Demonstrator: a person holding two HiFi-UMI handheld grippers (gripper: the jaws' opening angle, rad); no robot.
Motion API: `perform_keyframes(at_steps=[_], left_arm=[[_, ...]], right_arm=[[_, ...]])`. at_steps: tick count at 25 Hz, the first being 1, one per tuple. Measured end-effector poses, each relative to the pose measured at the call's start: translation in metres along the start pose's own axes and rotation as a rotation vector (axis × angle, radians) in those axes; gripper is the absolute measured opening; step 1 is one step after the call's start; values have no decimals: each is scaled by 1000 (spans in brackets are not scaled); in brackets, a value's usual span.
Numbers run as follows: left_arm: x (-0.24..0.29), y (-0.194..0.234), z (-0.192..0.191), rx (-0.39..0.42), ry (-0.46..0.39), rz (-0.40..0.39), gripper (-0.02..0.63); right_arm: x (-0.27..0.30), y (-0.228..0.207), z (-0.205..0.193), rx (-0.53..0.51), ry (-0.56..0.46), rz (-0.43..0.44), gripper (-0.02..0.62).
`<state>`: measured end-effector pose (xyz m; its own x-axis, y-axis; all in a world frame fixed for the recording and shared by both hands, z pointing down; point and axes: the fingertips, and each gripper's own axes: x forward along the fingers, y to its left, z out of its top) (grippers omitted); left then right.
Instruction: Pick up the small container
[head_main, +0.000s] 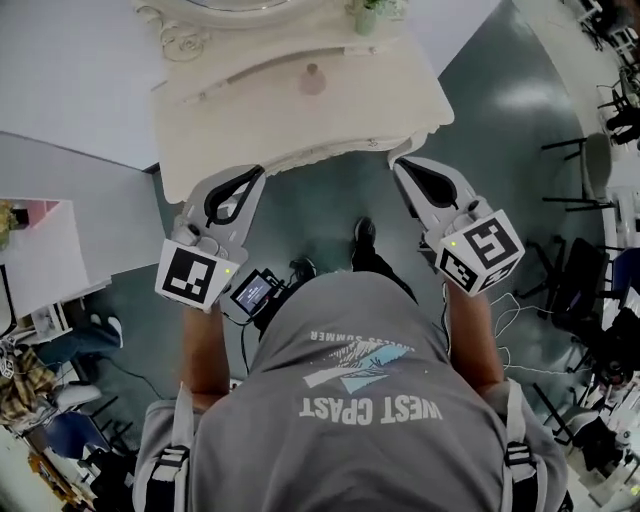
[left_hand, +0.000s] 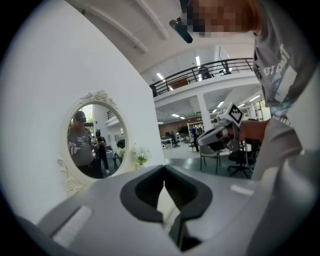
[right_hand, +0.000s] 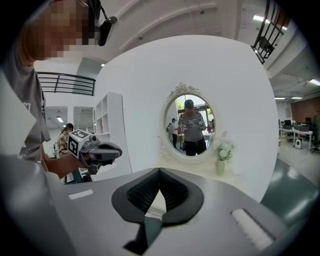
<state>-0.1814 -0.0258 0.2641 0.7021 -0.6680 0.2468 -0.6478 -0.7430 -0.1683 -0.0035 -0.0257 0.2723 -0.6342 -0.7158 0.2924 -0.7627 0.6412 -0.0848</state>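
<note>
While both claws hover just off the near edge of the desk (head_main: 200, 150), neither one's got anything in it. Left claw (head_main: 258, 172) is clenched tight, tips touching, nothing between them. Same for the right claw (head_main: 393, 160): pinched together and empty, just bare desk showing through the gap. The small container (head_main: 313, 78) looks pinkish and sits near the middle of the desk, well apart from both claws. An oval mirror (right_hand: 189, 125) stands at the desk's back, with a vase (right_hand: 220, 162) of flowers on the desk's far right part.
</note>
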Motion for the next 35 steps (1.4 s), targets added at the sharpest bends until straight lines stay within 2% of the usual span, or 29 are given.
perform_keyframes(at_steps=[5, 12, 17, 23, 29, 35], left_arm=[[40, 14, 9, -13, 36, 101, 2], [103, 8, 23, -31, 81, 197, 2], [125, -1, 27, -43, 123, 260, 2], [140, 0, 17, -73, 174, 307, 2], [160, 3, 21, -77, 179, 285, 2], [183, 17, 18, -61, 153, 207, 2]], right_arm=[[29, -48, 20, -23, -17, 109, 2], [51, -123, 17, -31, -14, 236, 2], [63, -148, 18, -31, -11, 322, 2], [78, -168, 14, -24, -11, 378, 2], [78, -179, 11, -7, 2, 373, 2], [78, -193, 0, 15, 23, 295, 2]])
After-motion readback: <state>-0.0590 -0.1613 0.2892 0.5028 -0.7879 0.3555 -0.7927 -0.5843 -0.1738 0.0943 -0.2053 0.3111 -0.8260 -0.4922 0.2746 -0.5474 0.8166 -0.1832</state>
